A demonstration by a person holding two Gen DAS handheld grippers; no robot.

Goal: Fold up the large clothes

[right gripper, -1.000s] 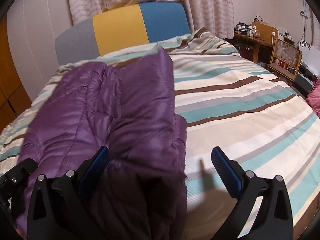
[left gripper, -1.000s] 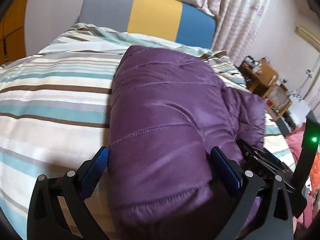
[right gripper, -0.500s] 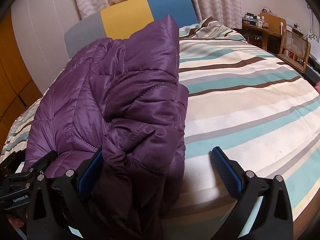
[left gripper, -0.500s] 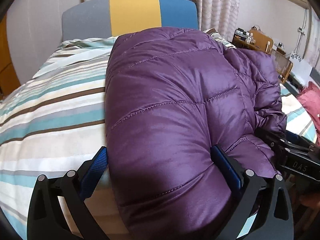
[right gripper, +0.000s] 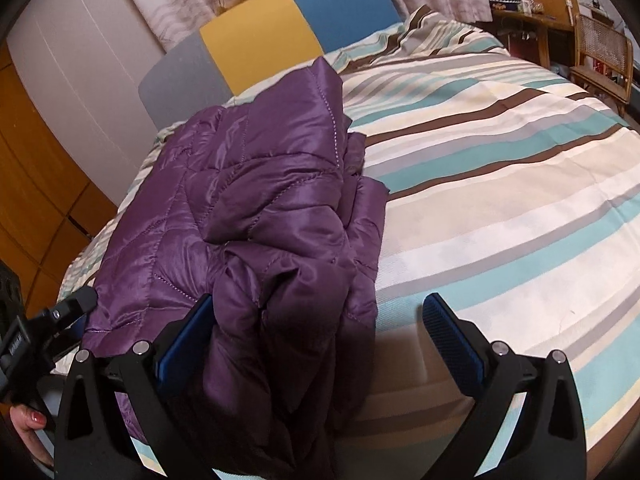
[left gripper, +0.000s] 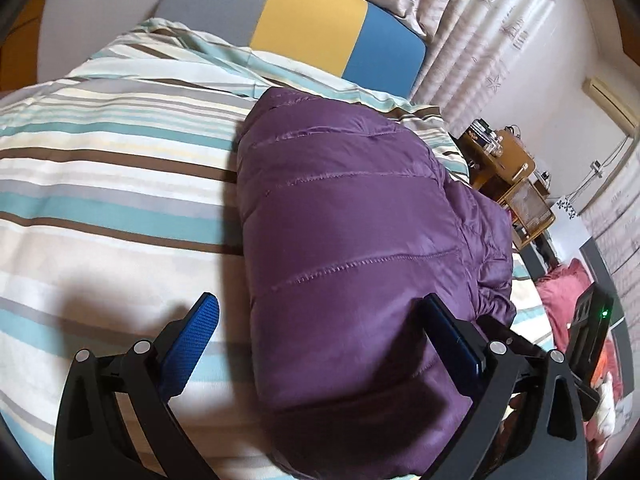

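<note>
A purple quilted jacket [left gripper: 352, 232] lies folded into a thick bundle on the striped bed cover [left gripper: 100, 184]. My left gripper [left gripper: 324, 336] is open at the bundle's near end; its right finger rests against the fabric and its left finger stands clear over the bed. In the right wrist view the jacket [right gripper: 260, 216] looks rumpled, with loose folds at its right edge. My right gripper [right gripper: 318, 336] is open, its left finger against the crumpled near end and its right finger over bare cover. Neither pair of jaws pinches the fabric.
A headboard [right gripper: 276, 32] in grey, yellow and blue stands at the far end, with curtains behind it. A wooden desk and a cane chair [right gripper: 600, 52] stand to the bed's right. The striped cover [right gripper: 500, 200] stretches wide to the right of the jacket. A hand [right gripper: 28, 420] holds the left tool.
Half a second ago the jacket loomed high and close in both views. Now it lies lower on the bed, both grippers are drawn back, and bed shows beside the left gripper's left finger.
</note>
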